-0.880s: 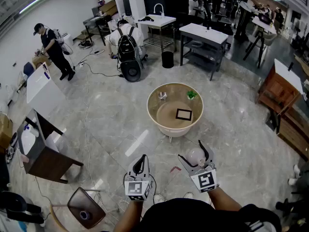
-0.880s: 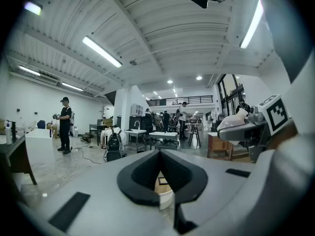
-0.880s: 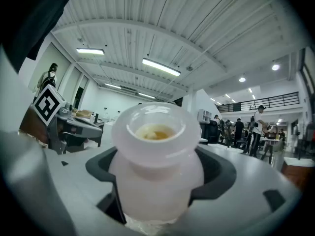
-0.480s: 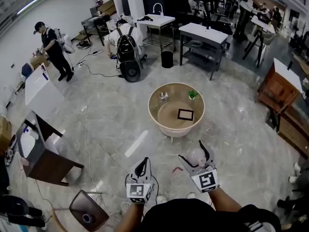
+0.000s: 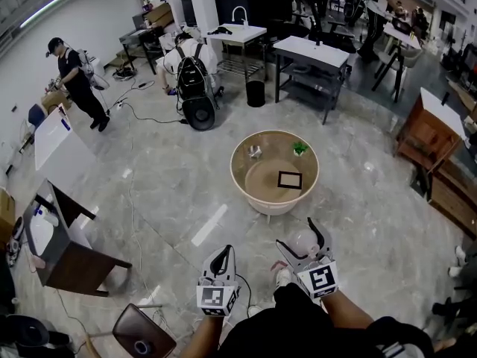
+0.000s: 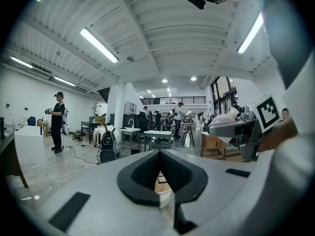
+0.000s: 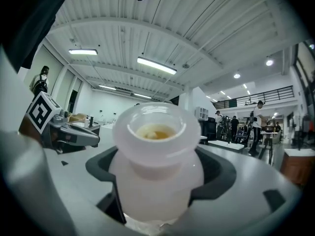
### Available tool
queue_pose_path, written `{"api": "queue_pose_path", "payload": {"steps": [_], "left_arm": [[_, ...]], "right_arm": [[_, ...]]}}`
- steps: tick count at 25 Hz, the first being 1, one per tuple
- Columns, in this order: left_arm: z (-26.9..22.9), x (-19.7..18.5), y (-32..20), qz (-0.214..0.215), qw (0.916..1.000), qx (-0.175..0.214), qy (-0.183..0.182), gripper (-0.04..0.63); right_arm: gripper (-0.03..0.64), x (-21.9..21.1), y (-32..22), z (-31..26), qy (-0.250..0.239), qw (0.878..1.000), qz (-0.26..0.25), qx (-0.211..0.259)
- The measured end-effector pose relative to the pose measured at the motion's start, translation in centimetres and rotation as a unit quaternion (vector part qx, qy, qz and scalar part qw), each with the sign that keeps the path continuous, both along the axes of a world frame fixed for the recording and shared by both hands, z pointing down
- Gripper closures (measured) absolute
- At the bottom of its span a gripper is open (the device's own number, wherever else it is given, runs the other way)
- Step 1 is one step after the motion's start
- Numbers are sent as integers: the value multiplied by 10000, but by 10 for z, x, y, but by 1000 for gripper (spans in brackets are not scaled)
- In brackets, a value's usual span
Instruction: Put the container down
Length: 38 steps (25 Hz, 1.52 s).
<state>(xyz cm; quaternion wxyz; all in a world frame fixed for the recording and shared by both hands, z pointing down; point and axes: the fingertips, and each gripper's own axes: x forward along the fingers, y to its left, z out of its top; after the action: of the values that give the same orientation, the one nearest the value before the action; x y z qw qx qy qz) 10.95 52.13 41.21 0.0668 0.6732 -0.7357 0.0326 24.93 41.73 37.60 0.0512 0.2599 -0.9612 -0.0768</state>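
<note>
A translucent white container [image 7: 155,166] with a wide open mouth and something yellowish inside sits upright between the jaws of my right gripper [image 7: 156,183], which is shut on its body. In the head view the container [image 5: 301,242] shows as a pale dome in my right gripper [image 5: 298,236], held in the air above the floor. My left gripper [image 5: 218,257] hangs beside it to the left, shut with nothing in it. In the left gripper view its black pads [image 6: 147,173] meet, and the right gripper [image 6: 239,129] with the container [image 6: 229,118] shows at the right.
A low round table [image 5: 246,181] stands ahead on the marble floor, bearing a black frame [image 5: 289,179], a small green plant [image 5: 299,148] and a small pale object [image 5: 255,151]. A dark desk [image 5: 63,245] is on the left. Wooden cabinets [image 5: 428,144] stand to the right. People work at the back.
The view has shifted slightly as the person steps; both grippers now sit lower in the head view. The container stays in the right gripper.
</note>
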Motion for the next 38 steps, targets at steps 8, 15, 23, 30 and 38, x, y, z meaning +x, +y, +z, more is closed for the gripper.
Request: {"api": "queue_pose_path", "payload": {"steps": [8,15,23,30,38], "left_arm": [[17,-35,-60,31,9999,-156,66,603],[16,-73,-153,-18,9995,-300,79,604],[8,-108,-262,-176,9995,-258,-41,604],[1,-136,-314,-382,9988,-291,-54,603],[20,-184,-364,-241,9991,-356,37,603]], "right_arm": [[202,-37,-63,6,12,10000,11,-57],[202,-69,-159,13,31,9999,-71,-131],[202,-103,-268,12,4,9996,-205,-172],[202,-126,-324,14,-29,9991,-296,-292],[202,-181,-371,20,-96,9979,-320,-555]]}}
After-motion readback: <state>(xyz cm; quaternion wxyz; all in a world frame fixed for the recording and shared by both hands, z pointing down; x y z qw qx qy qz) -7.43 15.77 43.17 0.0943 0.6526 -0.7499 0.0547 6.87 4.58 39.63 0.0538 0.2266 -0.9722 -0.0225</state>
